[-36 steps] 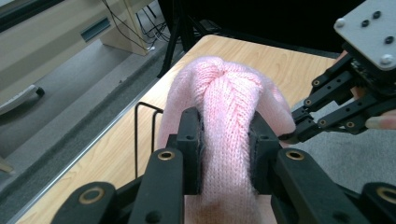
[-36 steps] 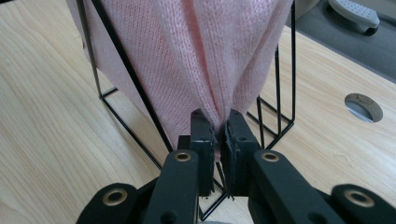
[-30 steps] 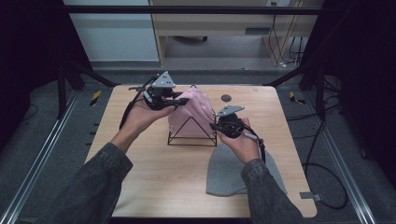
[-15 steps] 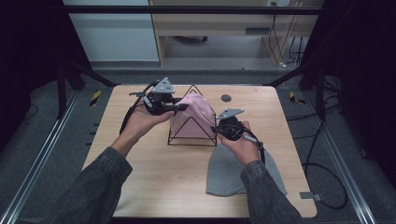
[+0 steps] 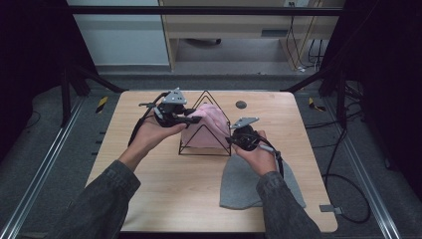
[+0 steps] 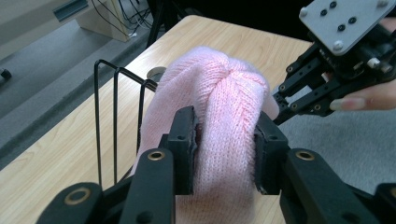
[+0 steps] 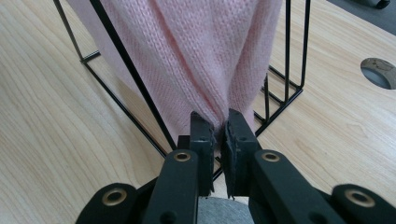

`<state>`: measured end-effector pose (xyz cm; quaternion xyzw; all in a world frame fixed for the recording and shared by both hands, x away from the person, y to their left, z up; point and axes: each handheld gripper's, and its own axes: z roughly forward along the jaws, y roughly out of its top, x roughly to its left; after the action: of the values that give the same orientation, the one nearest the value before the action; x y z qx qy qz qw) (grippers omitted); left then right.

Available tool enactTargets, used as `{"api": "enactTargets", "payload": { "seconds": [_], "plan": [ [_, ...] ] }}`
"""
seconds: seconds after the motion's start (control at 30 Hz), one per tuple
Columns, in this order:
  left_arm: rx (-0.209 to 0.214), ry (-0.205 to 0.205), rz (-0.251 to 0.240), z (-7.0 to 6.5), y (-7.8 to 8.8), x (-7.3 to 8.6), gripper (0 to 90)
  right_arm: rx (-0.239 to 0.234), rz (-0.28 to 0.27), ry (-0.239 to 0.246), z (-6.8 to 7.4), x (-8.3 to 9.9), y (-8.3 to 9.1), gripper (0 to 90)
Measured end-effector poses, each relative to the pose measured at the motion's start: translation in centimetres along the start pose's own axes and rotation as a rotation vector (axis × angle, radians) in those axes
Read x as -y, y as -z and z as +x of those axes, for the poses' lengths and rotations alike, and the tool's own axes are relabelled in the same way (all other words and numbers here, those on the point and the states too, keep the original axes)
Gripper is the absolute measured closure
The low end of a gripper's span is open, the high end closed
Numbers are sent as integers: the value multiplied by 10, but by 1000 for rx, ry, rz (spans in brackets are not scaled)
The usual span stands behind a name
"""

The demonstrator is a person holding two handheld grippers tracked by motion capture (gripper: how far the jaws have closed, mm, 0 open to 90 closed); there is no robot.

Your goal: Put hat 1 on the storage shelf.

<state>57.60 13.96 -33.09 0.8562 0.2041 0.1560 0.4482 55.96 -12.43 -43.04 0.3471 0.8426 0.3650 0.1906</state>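
A pink knitted hat [image 5: 209, 128] hangs over a black wire rack [image 5: 205, 92] shaped like a tent, at the middle of the table. My left gripper [image 5: 196, 119] comes in from the left at the hat's top. Its jaws have just been opening, and a thick fold of the pink hat [image 6: 219, 93] is still pinched between its pads [image 6: 186, 140]. My right gripper [image 5: 230, 142] is low at the rack's right foot, shut on the hat's bottom edge [image 7: 196, 56]. That right gripper [image 6: 276, 100] also shows beyond the hat in the left gripper view.
A grey hat [image 5: 244, 184] lies flat on the wooden table [image 5: 149, 199] under my right forearm. A round cable hole [image 5: 241, 104] sits behind the rack. Metal rails run along both sides of the table, and a cable [image 5: 348, 199] loops on the floor at the right.
The pink hat has come down lower over the rack's peak since the first frame. Both hands have hardly shifted.
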Motion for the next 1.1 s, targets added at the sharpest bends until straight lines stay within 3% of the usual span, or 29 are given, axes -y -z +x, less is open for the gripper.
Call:
{"api": "enactTargets", "payload": {
  "seconds": [0.07, 0.4, 0.47, 0.63, 0.77, 0.97, 1.1],
  "plan": [
    [9, 10, -2, 0, 0, 2, 596, -2, 3, 0, 0, 1, -1, 840],
    [14, 25, -22, -1, 5, 6, 576, -6, 22, -13, -2, 8, -5, 840],
    [11, 25, -30, -2, 7, 8, 626, -6, 25, -11, -2, 8, -6, 840],
    [-25, 21, 16, -4, 3, 8, 763, -9, 43, -12, -2, 9, -8, 837],
    [-38, 25, 25, -7, 2, 9, 769, -13, 48, -21, -2, 12, -7, 813],
    [-44, 58, -12, -13, 5, 11, 573, 0, 40, -31, -4, 13, 8, 561],
    [-73, 74, -24, -16, 12, 11, 396, 32, 35, -55, -16, 21, 28, 403]
  ]
}}
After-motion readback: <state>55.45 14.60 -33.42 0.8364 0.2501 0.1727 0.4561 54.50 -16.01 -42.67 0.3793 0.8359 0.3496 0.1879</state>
